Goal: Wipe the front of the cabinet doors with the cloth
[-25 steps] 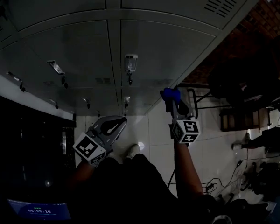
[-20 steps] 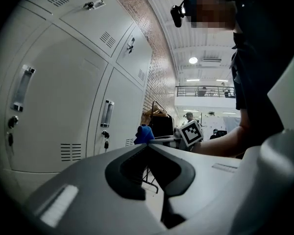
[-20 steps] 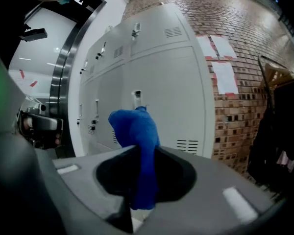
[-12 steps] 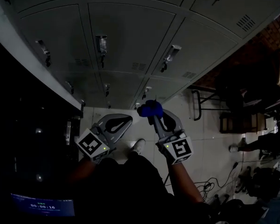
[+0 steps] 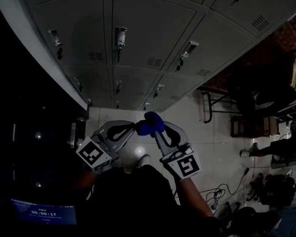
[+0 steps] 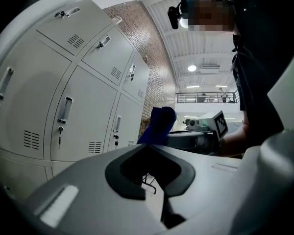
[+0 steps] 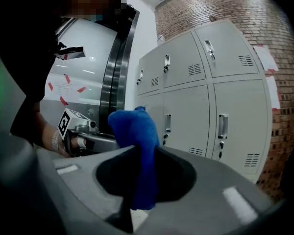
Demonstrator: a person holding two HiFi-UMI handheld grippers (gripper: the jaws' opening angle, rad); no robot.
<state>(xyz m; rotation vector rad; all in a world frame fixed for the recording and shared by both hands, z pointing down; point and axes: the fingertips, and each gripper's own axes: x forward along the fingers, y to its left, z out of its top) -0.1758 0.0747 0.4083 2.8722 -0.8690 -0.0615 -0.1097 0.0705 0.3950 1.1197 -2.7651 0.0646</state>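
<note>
Grey metal cabinet doors (image 5: 153, 33) with handles and vent slots fill the top of the head view. They also show in the left gripper view (image 6: 88, 111) and the right gripper view (image 7: 235, 111). My right gripper (image 5: 154, 128) is shut on a blue cloth (image 5: 149, 123), which bunches above its jaws (image 7: 137, 131). My left gripper (image 5: 134, 128) is shut with nothing between its jaws, and its tip sits right beside the cloth. From the left gripper (image 6: 154, 148) the cloth (image 6: 158, 125) shows just beyond the jaws. Both grippers are held low, apart from the doors.
A black-framed bench (image 5: 212, 100) stands on the tiled floor right of the cabinets, below a brick wall (image 5: 286, 19). Cables (image 5: 227, 189) and dark bags (image 5: 281, 181) lie at the lower right. A screen with a timer (image 5: 44, 214) glows at the lower left. My shoe (image 5: 138, 159) is below the grippers.
The right gripper has carried the cloth down and left until it meets the left gripper's tip. The head view has swung, so the cabinets now sit differently in frame.
</note>
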